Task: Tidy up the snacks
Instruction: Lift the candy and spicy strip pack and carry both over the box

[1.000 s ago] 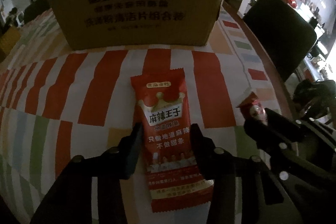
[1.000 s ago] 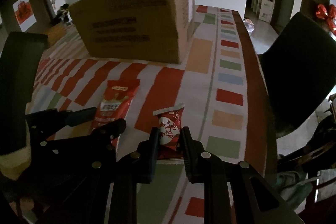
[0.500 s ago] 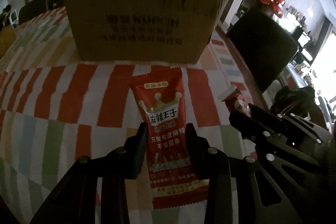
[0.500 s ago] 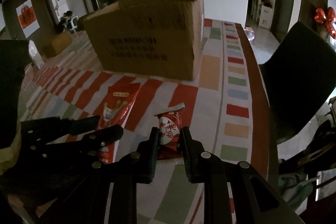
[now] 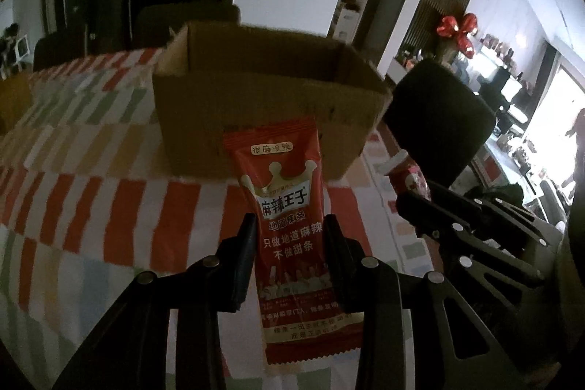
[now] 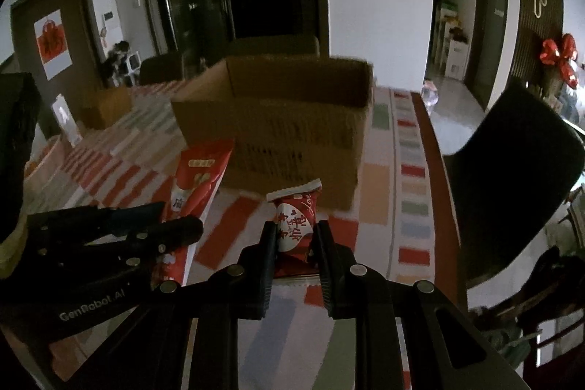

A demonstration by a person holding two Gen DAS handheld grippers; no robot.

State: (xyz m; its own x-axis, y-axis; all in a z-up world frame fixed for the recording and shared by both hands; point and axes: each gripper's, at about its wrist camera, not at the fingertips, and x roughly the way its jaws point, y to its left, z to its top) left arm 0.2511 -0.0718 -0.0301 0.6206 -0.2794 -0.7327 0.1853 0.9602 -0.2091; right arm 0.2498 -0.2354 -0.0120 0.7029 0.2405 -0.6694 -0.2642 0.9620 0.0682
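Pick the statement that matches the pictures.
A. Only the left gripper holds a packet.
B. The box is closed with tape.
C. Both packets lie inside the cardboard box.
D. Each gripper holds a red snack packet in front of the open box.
D: the left gripper is clamped on the long red packet, the right gripper on the small red packet, both short of the open cardboard box.

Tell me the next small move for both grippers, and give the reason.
Probably carry both forward over the open cardboard box before releasing. The left gripper is shut on the long red spicy-strip packet, the right gripper on the small red snack pack, and both are short of the box's near wall.
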